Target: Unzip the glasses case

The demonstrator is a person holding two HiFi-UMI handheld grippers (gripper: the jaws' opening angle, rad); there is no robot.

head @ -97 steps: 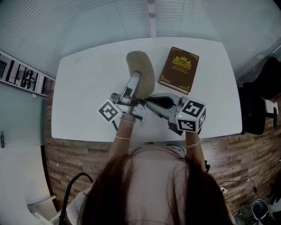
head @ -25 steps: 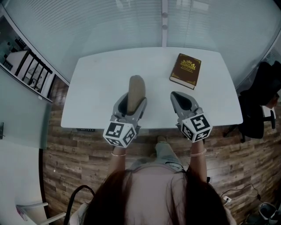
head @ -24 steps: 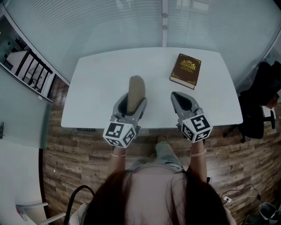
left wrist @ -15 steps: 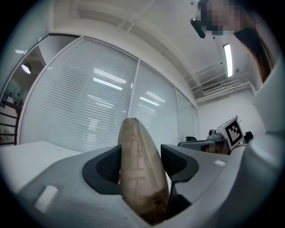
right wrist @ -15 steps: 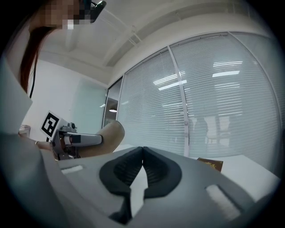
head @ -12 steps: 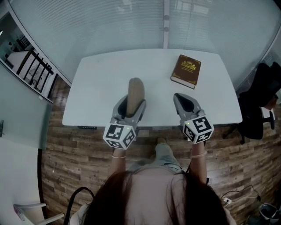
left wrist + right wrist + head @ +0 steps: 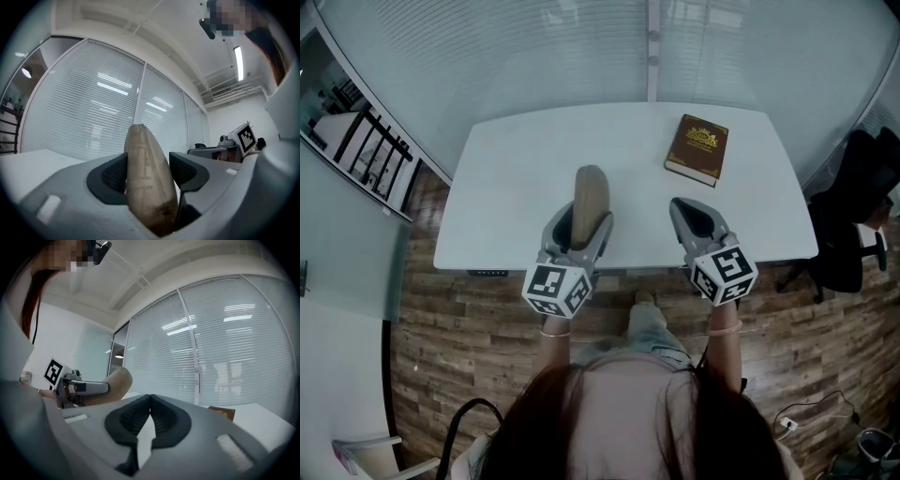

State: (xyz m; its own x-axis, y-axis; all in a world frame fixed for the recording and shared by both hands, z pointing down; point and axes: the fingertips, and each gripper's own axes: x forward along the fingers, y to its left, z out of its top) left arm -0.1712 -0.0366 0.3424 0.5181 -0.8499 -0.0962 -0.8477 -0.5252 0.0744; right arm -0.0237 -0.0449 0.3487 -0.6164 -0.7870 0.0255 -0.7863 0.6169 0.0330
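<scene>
The tan glasses case [image 7: 590,190] stands on edge between the jaws of my left gripper [image 7: 581,219], which is shut on its near end; the far end points away over the white table [image 7: 511,169]. In the left gripper view the case [image 7: 146,180] fills the gap between both pads, and whether its zip is undone I cannot tell. My right gripper [image 7: 683,208] hovers over the table's near edge to the right, apart from the case, shut with nothing in it; its pads meet [image 7: 150,405]. From there the case [image 7: 116,383] shows at the left.
A brown book [image 7: 697,148] with gold print lies at the table's far right, also visible as a book corner [image 7: 221,412]. A black office chair [image 7: 855,211] stands beyond the right end. Glass walls with blinds are behind. Wooden floor lies below the near edge.
Since the earliest frame both grippers have drawn back to the near edge and apart, and the left alone carries the case. Over the last second nothing has visibly changed.
</scene>
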